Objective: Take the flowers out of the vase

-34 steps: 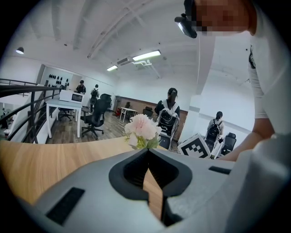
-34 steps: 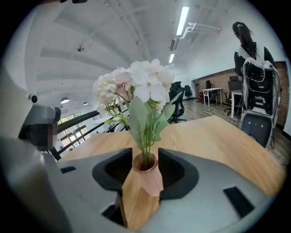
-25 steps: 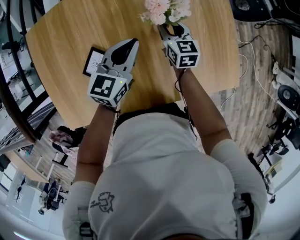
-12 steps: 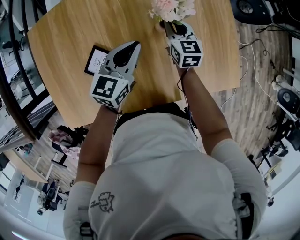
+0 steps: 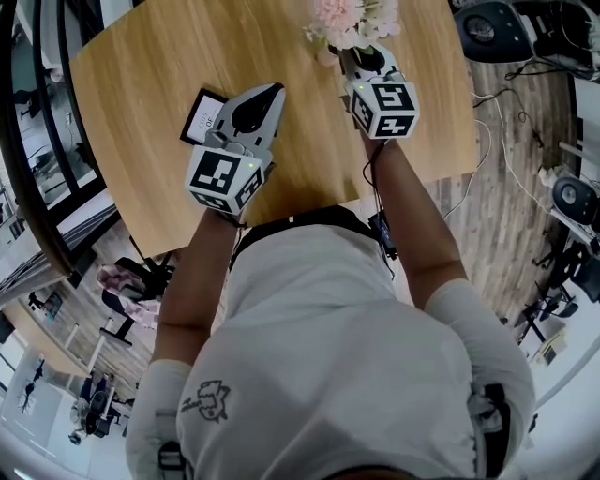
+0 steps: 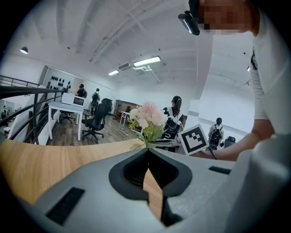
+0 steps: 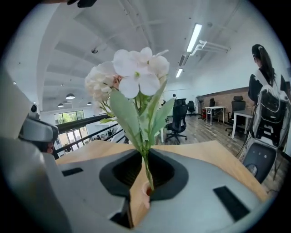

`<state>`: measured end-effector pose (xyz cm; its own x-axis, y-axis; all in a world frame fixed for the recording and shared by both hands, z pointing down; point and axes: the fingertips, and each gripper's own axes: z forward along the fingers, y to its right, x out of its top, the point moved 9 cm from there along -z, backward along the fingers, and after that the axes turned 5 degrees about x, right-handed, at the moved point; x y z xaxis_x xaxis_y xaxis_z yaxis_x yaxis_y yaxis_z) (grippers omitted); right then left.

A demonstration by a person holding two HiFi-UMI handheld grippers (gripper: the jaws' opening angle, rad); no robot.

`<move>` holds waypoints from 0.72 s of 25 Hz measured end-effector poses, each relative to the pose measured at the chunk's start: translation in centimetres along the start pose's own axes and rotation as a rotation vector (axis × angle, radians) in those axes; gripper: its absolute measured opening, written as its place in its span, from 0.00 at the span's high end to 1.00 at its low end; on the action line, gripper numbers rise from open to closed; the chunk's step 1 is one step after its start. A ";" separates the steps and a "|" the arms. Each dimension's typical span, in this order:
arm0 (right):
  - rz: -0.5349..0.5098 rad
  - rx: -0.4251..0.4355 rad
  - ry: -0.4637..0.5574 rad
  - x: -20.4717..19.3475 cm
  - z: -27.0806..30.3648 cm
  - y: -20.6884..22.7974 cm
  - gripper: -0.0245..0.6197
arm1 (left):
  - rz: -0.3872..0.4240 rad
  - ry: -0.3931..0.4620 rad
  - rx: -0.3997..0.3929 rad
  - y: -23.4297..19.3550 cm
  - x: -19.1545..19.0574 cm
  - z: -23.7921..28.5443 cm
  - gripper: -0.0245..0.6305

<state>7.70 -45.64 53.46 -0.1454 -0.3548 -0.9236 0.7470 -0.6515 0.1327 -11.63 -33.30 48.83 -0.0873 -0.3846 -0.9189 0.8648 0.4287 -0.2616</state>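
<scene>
The pale pink and white flowers (image 5: 352,17) with green leaves stand up from my right gripper (image 5: 361,52) at the far edge of the wooden table (image 5: 141,112). In the right gripper view the thin green stem (image 7: 148,168) runs between the jaws of that gripper (image 7: 146,157), which are closing and pinch it. A small pinkish vase (image 7: 145,195) shows just below the jaws. My left gripper (image 5: 272,89) hovers over the table to the left, shut and holding nothing. From the left gripper (image 6: 148,152) the flowers (image 6: 148,119) appear ahead.
A small framed card (image 5: 204,114) lies on the table just left of my left gripper. The table's near edge runs under my forearms. Beyond it are wooden floor, cables and office chairs (image 5: 487,28). Several people stand in the background.
My right gripper has closed on the stem and risen, taking the flowers with it. The left gripper has drifted slightly up and forward.
</scene>
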 end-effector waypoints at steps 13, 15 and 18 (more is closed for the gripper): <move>-0.027 -0.024 0.142 6.7 -8.9 -6.6 0.90 | 0.053 0.097 -0.039 1.7 1.9 -9.8 0.96; -0.016 -0.027 0.155 7.0 -10.5 -8.0 0.90 | 0.061 0.103 -0.047 1.9 1.9 -11.4 0.96; -0.015 -0.040 0.172 7.2 -12.8 -10.3 0.90 | 0.075 0.121 -0.070 2.3 2.2 -13.6 0.96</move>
<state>7.32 -32.89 40.86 -0.0464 -0.2229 -0.9737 0.7710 -0.6278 0.1070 -16.56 -21.98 42.21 -0.0870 -0.2498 -0.9644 0.8349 0.5098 -0.2073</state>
